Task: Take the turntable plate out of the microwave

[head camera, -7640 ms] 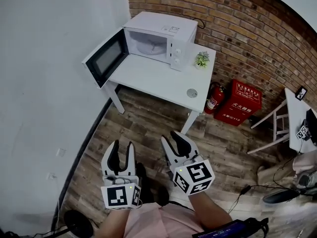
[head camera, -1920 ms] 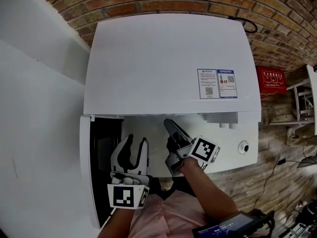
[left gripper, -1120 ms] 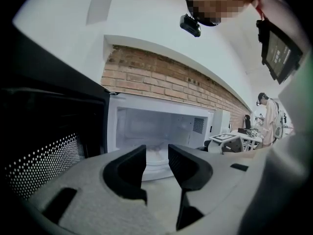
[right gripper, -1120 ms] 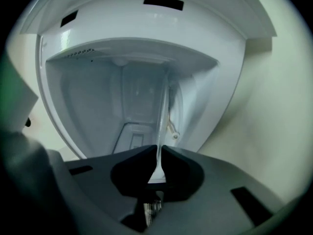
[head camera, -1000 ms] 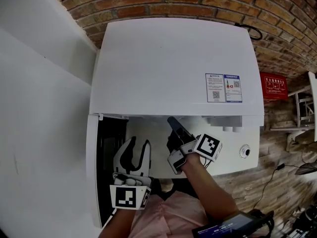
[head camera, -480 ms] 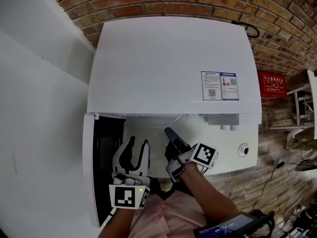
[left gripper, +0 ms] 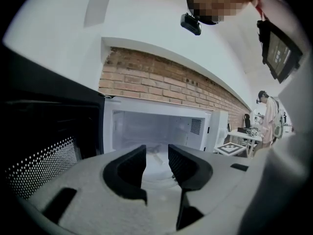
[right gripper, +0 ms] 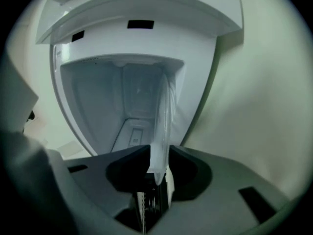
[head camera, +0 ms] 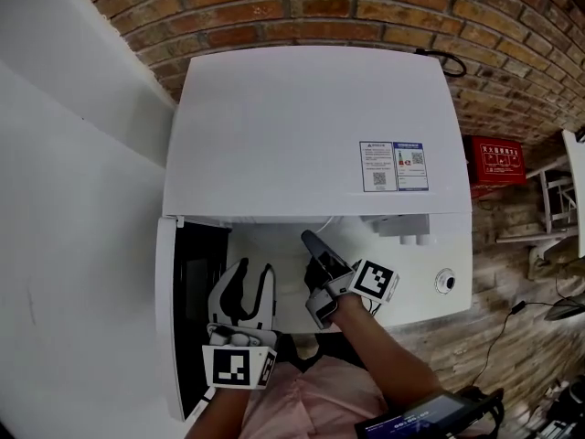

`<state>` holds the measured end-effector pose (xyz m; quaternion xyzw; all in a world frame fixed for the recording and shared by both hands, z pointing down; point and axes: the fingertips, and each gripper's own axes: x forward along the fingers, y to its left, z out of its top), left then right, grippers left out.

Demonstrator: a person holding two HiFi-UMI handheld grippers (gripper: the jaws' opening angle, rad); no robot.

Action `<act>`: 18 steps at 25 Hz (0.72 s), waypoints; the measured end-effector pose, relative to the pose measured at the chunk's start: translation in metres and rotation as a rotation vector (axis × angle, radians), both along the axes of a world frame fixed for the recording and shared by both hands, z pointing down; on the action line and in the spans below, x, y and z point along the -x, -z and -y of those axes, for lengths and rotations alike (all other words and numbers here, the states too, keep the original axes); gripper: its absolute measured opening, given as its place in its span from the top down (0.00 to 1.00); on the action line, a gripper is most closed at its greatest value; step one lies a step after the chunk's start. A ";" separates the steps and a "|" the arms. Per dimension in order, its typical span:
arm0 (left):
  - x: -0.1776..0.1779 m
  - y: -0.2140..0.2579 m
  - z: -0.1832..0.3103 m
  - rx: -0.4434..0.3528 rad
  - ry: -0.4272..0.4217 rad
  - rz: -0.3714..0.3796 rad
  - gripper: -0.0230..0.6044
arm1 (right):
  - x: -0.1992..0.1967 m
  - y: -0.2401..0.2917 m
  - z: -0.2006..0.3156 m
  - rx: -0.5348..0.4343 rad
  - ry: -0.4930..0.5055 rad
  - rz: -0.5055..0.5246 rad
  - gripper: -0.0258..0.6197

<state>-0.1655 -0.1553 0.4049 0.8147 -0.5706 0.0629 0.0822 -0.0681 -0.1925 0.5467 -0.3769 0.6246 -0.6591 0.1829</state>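
Observation:
The white microwave (head camera: 311, 126) stands below me with its door (head camera: 187, 318) swung open to the left. My right gripper (head camera: 306, 238) reaches into the mouth of the cavity, rolled on its side. In the right gripper view the glass turntable plate (right gripper: 164, 116) shows edge-on and its rim runs deep between the jaws of the right gripper (right gripper: 159, 155). Those jaws are opening, though the pads look to be against the glass. My left gripper (head camera: 249, 273) hangs open and empty before the opening. In its own view the left gripper (left gripper: 157, 155) faces the cavity (left gripper: 156, 126).
The microwave sits on a white table (head camera: 430, 309) with a small round object (head camera: 445, 283) at its right end. A brick wall (head camera: 366, 7) runs behind and a white wall (head camera: 73, 199) stands at the left. A red cabinet (head camera: 498, 158) is on the floor at the right.
My right gripper has drawn back a little toward me and sunk slightly, with the plate's rim in it. The left gripper has kept still.

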 end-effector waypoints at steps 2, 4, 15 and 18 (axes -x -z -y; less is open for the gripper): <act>0.001 0.003 0.000 -0.006 0.001 0.002 0.72 | 0.002 0.003 0.014 -0.024 0.015 0.022 0.78; 0.003 0.004 0.000 -0.008 0.006 0.003 0.72 | 0.006 0.009 0.025 -0.060 0.030 0.048 0.76; 0.010 0.000 -0.006 -0.001 0.031 0.001 0.72 | 0.001 0.004 0.004 -0.098 0.018 0.015 0.89; 0.009 -0.001 -0.007 0.000 0.030 0.000 0.72 | 0.005 0.009 -0.007 -0.142 0.029 0.039 0.89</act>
